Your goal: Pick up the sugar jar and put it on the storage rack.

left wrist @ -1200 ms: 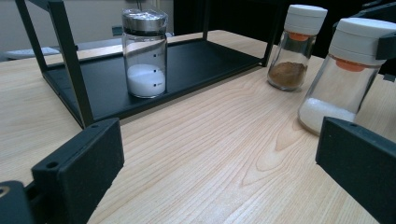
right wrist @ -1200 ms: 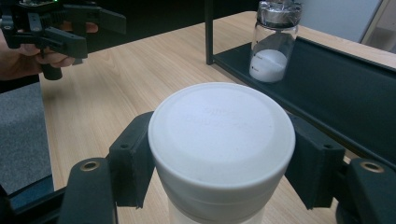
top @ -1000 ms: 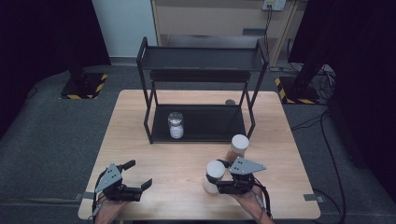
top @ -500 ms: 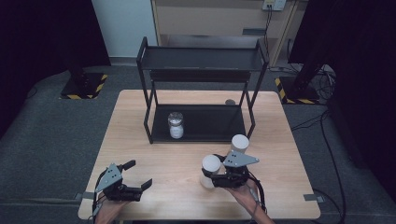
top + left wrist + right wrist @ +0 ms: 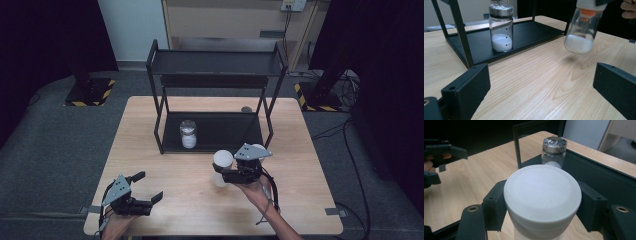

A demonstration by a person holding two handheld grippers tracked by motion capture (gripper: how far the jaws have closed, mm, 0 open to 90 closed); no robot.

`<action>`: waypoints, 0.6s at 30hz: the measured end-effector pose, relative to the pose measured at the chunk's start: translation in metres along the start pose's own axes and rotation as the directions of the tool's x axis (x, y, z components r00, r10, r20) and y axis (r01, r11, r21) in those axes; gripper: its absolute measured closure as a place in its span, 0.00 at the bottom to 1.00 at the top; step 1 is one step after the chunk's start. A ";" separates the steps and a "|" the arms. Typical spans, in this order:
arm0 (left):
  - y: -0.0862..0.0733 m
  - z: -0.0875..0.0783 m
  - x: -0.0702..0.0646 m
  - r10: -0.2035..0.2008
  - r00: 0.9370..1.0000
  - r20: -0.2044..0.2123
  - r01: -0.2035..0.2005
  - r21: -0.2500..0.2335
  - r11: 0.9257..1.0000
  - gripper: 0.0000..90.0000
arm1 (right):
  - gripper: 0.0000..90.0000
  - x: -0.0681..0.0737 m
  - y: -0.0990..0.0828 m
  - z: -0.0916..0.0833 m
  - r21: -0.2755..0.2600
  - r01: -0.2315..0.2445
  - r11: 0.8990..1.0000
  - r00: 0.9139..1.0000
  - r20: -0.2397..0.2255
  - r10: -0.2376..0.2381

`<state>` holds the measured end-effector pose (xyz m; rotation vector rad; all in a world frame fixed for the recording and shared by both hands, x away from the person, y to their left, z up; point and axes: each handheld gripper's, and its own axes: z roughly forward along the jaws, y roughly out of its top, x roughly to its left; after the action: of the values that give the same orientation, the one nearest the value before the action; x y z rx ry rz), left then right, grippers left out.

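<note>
The right gripper pinches a clear glass jar with a white round lid by its cap, holding it off the pale wooden table, near the black metal two-tier shelf. On the shelf's lower tray stands a silver-lidded glass jar of white powder. At the near left, the left gripper rests with its jaws spread, empty.

You won't find a readable word, brand or number anywhere. The white cap, centre of the right gripper view, carries faint embossed lettering, too shallow and blurred for you to make out.
</note>
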<state>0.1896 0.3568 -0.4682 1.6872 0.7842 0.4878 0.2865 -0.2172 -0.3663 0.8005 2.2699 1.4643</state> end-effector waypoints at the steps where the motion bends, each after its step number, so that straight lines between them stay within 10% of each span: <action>1: 0.000 0.000 0.000 0.000 1.000 0.000 0.000 0.000 1.000 0.00 | 0.38 0.000 0.002 0.001 -0.002 0.001 1.000 1.000 0.005 -0.001; 18: 0.000 0.000 0.001 -0.002 1.000 0.001 0.002 -0.001 1.000 0.00 | 0.38 -0.011 0.048 0.024 -0.009 -0.007 1.000 0.997 0.074 0.008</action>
<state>0.1898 0.3574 -0.4684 1.6857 0.7844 0.4862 0.3219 -0.1911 -0.3331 0.8473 2.2071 1.4230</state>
